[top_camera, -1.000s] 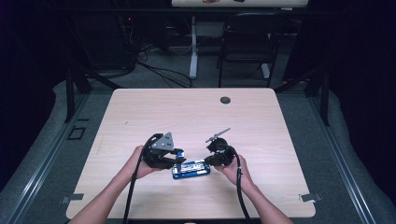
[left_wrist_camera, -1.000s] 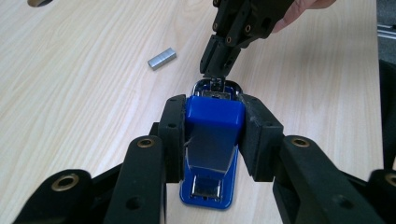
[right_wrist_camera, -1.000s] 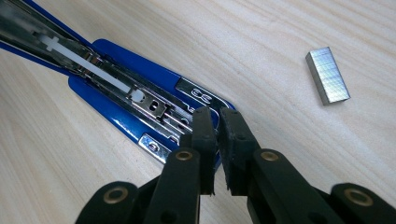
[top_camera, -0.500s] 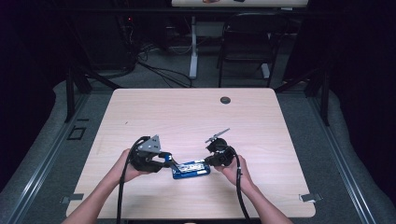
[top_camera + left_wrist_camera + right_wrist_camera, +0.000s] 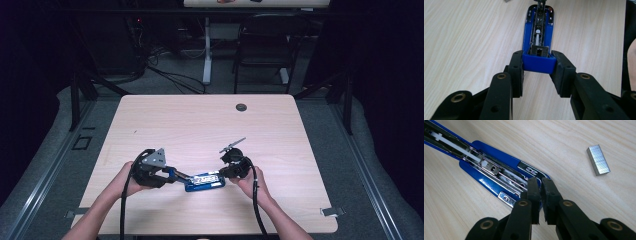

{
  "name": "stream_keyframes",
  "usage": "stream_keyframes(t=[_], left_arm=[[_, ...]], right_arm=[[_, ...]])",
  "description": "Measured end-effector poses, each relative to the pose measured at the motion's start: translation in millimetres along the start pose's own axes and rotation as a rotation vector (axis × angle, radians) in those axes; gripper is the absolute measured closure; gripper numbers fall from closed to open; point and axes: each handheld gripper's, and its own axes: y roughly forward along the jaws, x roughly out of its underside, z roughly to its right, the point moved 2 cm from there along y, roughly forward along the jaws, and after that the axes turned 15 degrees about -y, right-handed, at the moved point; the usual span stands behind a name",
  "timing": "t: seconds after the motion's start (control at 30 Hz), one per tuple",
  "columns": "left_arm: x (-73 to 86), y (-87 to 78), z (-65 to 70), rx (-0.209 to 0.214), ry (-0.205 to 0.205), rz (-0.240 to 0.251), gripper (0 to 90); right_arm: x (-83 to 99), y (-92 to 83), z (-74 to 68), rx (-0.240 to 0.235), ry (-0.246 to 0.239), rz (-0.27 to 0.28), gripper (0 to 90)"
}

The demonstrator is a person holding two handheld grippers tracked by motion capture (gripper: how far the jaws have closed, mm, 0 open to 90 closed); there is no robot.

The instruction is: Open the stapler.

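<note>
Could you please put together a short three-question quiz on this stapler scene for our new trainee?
1. True or false: the left gripper is clamped on the blue stapler at its rear end.
2. What lies loose on the table beside the stapler's front?
A. a pen
B. a block of staples
C. a coin
3. How do the right gripper's jaws stand at the stapler's front end?

Key: 1 true; 2 B; 3 nearly shut.

Stapler [image 5: 537, 62]: glossy blue plastic body, bright polished metal magazine. Staple strip [image 5: 598, 159]: shiny silver metal. Table [image 5: 200, 120]: pale wood-grain laminate, matt, smooth. Gripper jaws: matt black plastic.
</note>
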Motion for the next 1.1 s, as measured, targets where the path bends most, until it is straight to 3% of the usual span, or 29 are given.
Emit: stream_keyframes(t=[0.53, 1.0, 1.1], left_arm=[[15.8, 2.8, -12.7, 0.001, -0.020, -0.101, 65.1], [25.8, 17.4, -22.0, -0.006, -0.033, -0.193, 65.3], [26.0, 18.3, -24.4, 0.008, -0.038, -0.191, 65.3]], right_arm=[[-2.3, 0.0, -1.3, 0.009, 0.010, -0.015, 86.6], [-4.6, 0.5, -3.9, 0.028, 0.014, -0.026, 86.7], [-4.3, -0.2, -3.6, 0.033, 0.010, -0.038, 86.7]])
